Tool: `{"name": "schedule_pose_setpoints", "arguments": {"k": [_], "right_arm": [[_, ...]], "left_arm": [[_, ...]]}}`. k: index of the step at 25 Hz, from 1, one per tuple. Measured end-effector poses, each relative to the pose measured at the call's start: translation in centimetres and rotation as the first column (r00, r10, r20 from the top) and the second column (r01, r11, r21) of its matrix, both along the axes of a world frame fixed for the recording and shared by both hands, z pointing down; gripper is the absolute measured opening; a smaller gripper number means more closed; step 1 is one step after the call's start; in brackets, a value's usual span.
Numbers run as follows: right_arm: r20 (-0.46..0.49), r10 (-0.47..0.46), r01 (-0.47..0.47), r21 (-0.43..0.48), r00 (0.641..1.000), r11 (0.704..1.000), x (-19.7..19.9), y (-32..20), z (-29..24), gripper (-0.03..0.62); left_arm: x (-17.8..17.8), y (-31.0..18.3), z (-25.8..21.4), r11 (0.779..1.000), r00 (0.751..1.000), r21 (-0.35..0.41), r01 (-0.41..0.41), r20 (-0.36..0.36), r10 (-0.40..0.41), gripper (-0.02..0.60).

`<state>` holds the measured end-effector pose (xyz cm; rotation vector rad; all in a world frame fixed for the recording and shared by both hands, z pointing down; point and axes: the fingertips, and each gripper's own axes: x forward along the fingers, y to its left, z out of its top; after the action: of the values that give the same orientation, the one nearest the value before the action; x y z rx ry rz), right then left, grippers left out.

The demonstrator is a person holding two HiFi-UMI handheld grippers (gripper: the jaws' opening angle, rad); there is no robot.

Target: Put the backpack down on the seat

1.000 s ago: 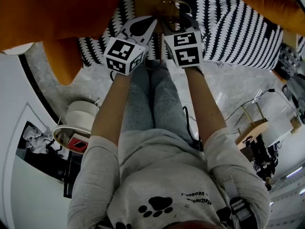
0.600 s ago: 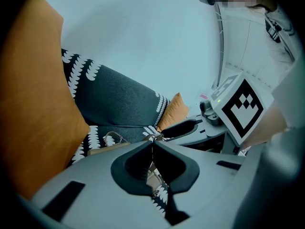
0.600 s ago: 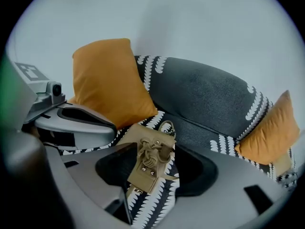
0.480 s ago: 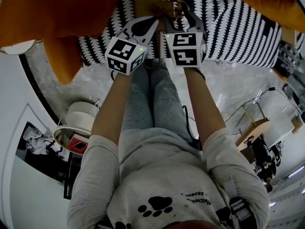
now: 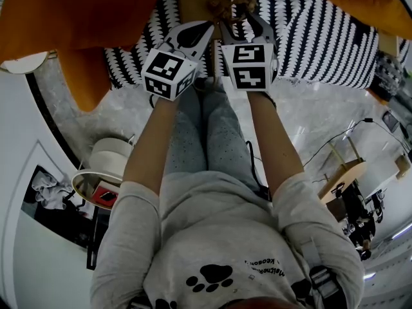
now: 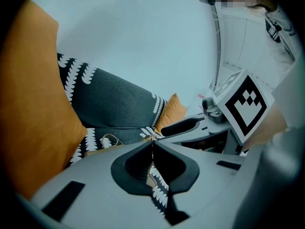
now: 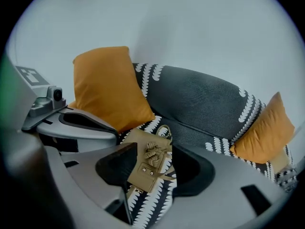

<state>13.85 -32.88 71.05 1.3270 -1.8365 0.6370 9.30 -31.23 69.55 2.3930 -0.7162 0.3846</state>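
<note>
Right claw released: the backpack [image 7: 147,164] is down on the seat [image 7: 155,206].

Your right gripper [image 7: 155,149] has spread its jaws to full width over the last second and presses on nothing. The backpack lies flat just beyond them, flap and rope knot up, so the put-down looks done on that side. Your left gripper [image 6: 152,144] is clenched, tips together, and I see no strap caught between them. The backpack's long axis runs away from you, with its carry loop [image 7: 164,129] toward the backrest [image 7: 200,99] and its bottom end nearest you.
</note>
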Motion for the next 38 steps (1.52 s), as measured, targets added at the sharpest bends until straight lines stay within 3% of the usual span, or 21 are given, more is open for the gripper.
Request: {"name": "schedule_pose_setpoints", "arguments": {"k": [5,14,20,33,38], "right_arm": [[0.029,-0.004,0.004,0.019,1.000,1.000,-0.4,0.6,-1.3,0.238],[0.061,0.006,-0.013,0.123,0.998,0.992,-0.8,0.8,-7.4,0.054],[0.110,0.037,-0.055,0.162,0.993,0.985,-0.4,1.6,-12.3,0.034],[0.208,-0.004,-0.046,0.235,0.978,0.971,-0.4,7.1,-25.1,0.032],[0.201,-0.029,-0.029,0.279,0.979,0.960,-0.5,9.1,-29.3,0.032]], "left_arm": [[0.3,0.5,-1.1,1.000,1.000,0.011,-0.006,-0.006,0.006,0.020],[0.0,1.0,-6.1,0.998,1.000,0.051,-0.023,0.006,0.022,0.020],[0.1,1.8,-11.5,0.997,1.000,0.076,-0.012,0.004,0.011,0.020],[0.7,5.2,-23.9,0.991,1.000,0.131,0.013,-0.027,-0.009,0.020],[0.3,7.5,-28.0,0.989,0.998,0.147,0.024,-0.053,-0.017,0.020]]}}
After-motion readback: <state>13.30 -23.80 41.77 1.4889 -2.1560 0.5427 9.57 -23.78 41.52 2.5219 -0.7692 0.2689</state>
